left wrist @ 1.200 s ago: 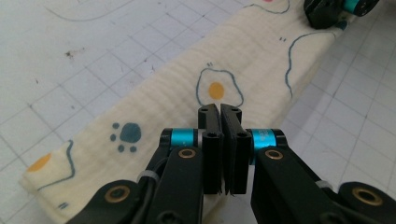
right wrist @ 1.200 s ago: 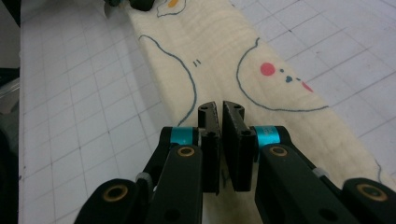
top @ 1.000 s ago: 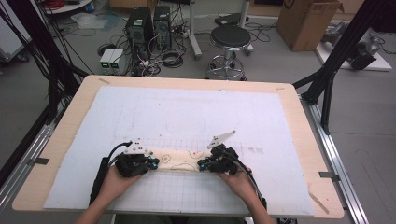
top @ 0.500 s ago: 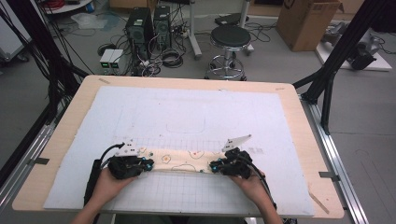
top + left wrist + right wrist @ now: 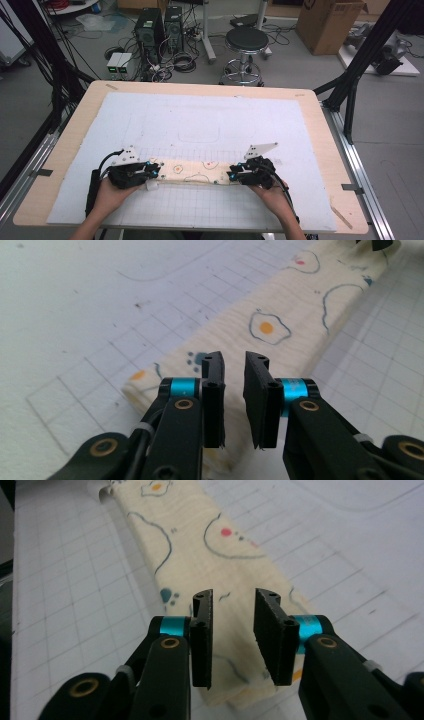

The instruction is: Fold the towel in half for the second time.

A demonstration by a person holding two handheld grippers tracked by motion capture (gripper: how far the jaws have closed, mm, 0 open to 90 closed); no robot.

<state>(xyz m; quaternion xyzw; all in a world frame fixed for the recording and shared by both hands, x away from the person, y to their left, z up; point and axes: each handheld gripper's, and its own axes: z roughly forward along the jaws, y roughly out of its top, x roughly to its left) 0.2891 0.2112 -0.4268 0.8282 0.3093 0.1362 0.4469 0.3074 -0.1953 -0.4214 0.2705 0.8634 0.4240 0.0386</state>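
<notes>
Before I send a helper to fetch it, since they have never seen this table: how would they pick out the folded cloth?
Start at the white gridded mat covering the wooden table. Near its front edge, between the left gripper and the right gripper, lies the folded cloth, a long narrow strip. It is cream-coloured, printed with fried eggs and blue outlines, the one soft patterned thing on the mat.
</notes>
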